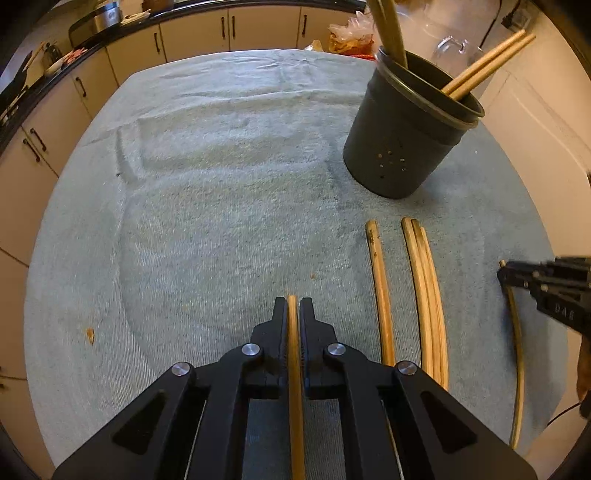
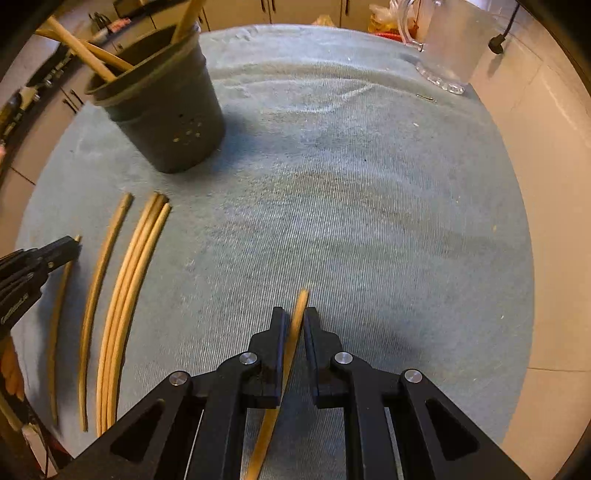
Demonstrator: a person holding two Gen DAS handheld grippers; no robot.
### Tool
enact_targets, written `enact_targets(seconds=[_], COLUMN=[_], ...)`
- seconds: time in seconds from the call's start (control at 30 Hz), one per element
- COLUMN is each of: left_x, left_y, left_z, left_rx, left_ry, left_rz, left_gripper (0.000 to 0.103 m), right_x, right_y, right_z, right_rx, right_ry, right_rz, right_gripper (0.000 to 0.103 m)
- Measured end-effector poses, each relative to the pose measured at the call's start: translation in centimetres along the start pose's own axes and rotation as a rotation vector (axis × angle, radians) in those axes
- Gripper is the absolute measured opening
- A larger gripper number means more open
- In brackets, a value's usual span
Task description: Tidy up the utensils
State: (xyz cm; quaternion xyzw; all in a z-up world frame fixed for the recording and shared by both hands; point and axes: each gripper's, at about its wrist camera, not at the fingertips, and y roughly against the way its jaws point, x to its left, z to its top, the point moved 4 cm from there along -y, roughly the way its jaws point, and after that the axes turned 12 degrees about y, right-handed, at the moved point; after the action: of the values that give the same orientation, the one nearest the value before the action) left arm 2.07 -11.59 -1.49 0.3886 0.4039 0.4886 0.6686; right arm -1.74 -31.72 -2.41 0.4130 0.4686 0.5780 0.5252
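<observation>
Cream kitchen cabinets (image 1: 192,33) with dark handles line the top of the left wrist view, behind a desk covered by a pale blue-grey towel (image 1: 221,184). A dark grey utensil holder (image 1: 402,136) stands upright on the towel at upper right of that view, with wooden chopsticks (image 1: 487,62) leaning out of it; in the right wrist view it sits at upper left. A clear glass jug (image 2: 447,44) stands at the upper right of the right wrist view.

At bottom centre of its own view, the left gripper (image 1: 294,306) has its jaws narrowed onto a single chopstick (image 1: 295,387) that runs back between the fingers. The right gripper (image 2: 295,317) likewise holds one chopstick (image 2: 291,343), slightly tilted between near-closed jaws.

Three loose chopsticks (image 1: 424,295) lie on the towel in front of the holder, one alone and two touching side by side, between the two grippers.
</observation>
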Motion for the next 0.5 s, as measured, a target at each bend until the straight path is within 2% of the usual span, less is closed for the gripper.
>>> enact_targets(seconds=[0.17,0.2,0.23,0.37,0.5], left_x=[0.1,0.3,0.3,0.5,0.0], left_y=[1.2,1.8,2.5,7.1,12.3], left_z=[-1.3,-1.7,-1.8,-2.0,-2.5], left_rx=[-0.060,-0.074,-0.095,-0.227,-0.351], left_ry=[0.007,0.020,0.030,0.035,0.032], left_rz=[-0.009,-0.020,-0.031,-0.036,-0.060], left_gripper=[0.004,0.004,0.004,0.004,0.004], right_x=[0.3,0.4,0.5,0.2,-0.4], right_y=[-0.1,0.2,0.5,3.5,9.0], right_z=[1.0,0.8,0.7,-0.3,-1.4], right_rx=[-0.022,-0.047,-0.076,-0.204,-0.377], right_ry=[-0.013,-0.021,-0.030,-0.061,-0.075], right_rz=[-0.033,-0.011,0.021,0.046,0.041], right_gripper=[0.006,0.006,0.005,0.005,0.005])
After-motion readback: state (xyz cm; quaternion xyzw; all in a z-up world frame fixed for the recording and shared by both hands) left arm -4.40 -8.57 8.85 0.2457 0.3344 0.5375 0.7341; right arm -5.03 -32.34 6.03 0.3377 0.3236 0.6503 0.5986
